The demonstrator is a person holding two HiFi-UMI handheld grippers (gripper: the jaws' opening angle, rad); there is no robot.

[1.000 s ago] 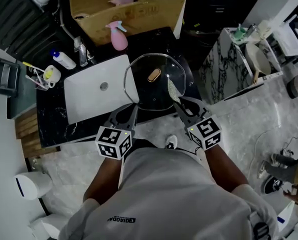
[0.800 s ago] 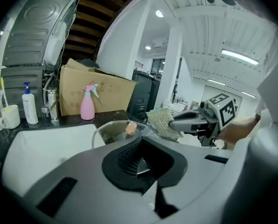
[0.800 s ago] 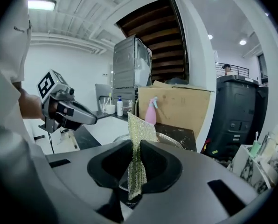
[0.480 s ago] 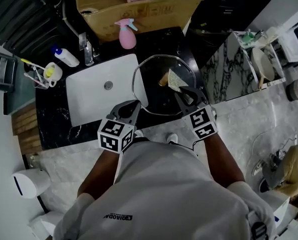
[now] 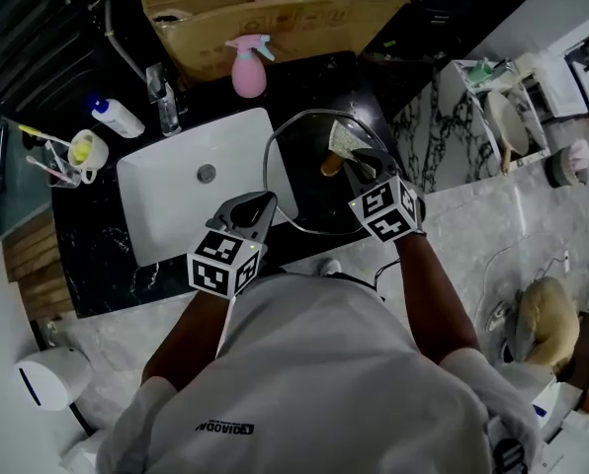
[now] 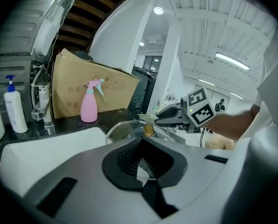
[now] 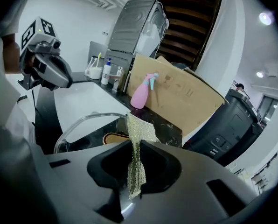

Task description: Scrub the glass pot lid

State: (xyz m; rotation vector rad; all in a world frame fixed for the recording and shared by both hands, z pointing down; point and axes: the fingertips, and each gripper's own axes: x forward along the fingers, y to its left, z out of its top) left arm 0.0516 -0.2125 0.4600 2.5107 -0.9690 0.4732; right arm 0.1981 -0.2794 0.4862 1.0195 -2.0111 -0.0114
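Observation:
The glass pot lid (image 5: 309, 200) lies on the black counter to the right of the sink, its brown knob (image 5: 331, 163) pointing up. My left gripper (image 5: 266, 201) is shut on the lid's near-left rim (image 6: 125, 127). My right gripper (image 5: 353, 162) is shut on a gold mesh scrub cloth (image 5: 343, 138), held over the far right part of the lid just beyond the knob. In the right gripper view the cloth (image 7: 138, 134) hangs between the jaws above the lid (image 7: 80, 125) and knob (image 7: 114, 137).
A white sink (image 5: 166, 210) with a tap (image 5: 162, 95) lies left of the lid. A pink spray bottle (image 5: 246, 67) and a cardboard box (image 5: 275, 18) stand behind. A soap bottle (image 5: 117, 117) and a cup of brushes (image 5: 77, 151) are far left.
My right gripper has carried the cloth away from me across the lid, from its near right side to just past the knob. The left gripper keeps its hold on the rim.

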